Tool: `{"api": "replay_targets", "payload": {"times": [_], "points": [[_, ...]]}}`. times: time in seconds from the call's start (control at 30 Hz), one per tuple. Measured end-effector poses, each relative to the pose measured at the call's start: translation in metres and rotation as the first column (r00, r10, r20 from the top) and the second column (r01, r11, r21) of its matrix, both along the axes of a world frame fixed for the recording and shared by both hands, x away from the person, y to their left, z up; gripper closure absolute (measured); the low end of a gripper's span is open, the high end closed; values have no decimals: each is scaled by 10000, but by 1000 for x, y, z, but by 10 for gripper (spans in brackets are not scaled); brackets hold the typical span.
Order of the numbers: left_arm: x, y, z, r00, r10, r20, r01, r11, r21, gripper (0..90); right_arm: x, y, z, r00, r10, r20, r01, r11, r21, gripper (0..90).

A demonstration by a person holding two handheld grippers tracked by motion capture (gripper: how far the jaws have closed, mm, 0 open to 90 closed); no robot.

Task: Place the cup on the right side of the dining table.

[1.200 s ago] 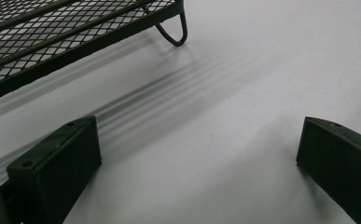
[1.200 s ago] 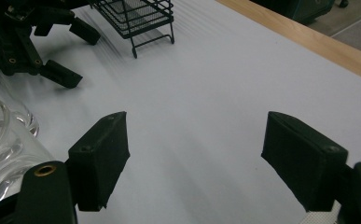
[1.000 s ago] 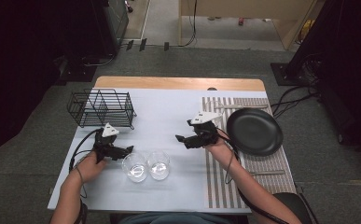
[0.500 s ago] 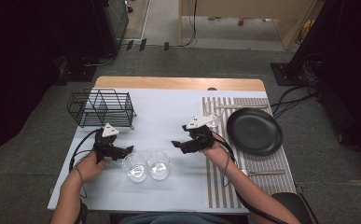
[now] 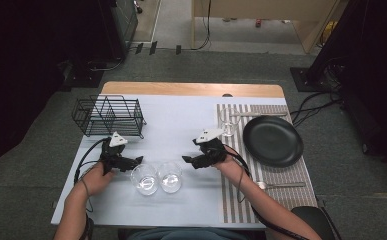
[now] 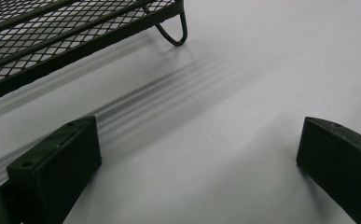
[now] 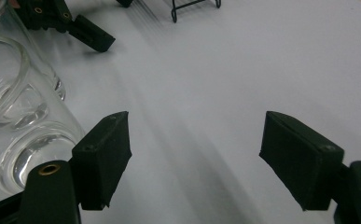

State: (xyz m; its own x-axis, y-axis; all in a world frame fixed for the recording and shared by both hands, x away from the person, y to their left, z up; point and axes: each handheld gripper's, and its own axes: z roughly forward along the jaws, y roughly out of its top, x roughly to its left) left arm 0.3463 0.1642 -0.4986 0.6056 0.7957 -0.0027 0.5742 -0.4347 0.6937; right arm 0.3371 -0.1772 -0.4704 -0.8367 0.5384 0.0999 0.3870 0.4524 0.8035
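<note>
Two clear empty glasses stand side by side on the pale table near its front edge, one on the left [image 5: 144,178] and one on the right [image 5: 170,176]. My left gripper [image 5: 137,161] rests just left of them, open, with bare table between its jaws [image 6: 197,130]. From the right, my right gripper [image 5: 187,161] hovers close to the right glass, open with nothing in it [image 7: 194,121]. In the right gripper view, both glasses [image 7: 15,107] sit just outside its left jaw and the left gripper [image 7: 75,23] lies beyond them.
A black wire rack [image 5: 108,116] stands at the back left, its mesh edge [image 6: 52,42] close ahead of my left gripper. A black plate [image 5: 272,141] lies on the striped placemat [image 5: 241,200] at the right, with cutlery [image 5: 281,185] and a small glass [image 5: 229,122] there.
My right gripper has moved left and toward the person, closing in on the right glass. The left gripper and both glasses have stayed put.
</note>
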Motion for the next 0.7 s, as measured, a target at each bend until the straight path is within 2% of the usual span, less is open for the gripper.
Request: {"api": "replay_targets", "payload": {"times": [0.2, 0.43, 0.7], "points": [[0, 0, 0, 10000, 2, 2, -2, 10000, -4, 0, 0, 3, -8, 9997, 46, -225, -45, 10000, 45, 244], [0, 0, 0, 10000, 2, 6, -2, 10000, -3, 0, -2, 9, -20, 9990, 153, -427, -160, 9998, -141, 245], [0, 0, 0, 10000, 5, 5, -5, 10000, -4, 0, -2, 13, -28, 9980, 440, -463, -463, 9977, -503, 245]]}}
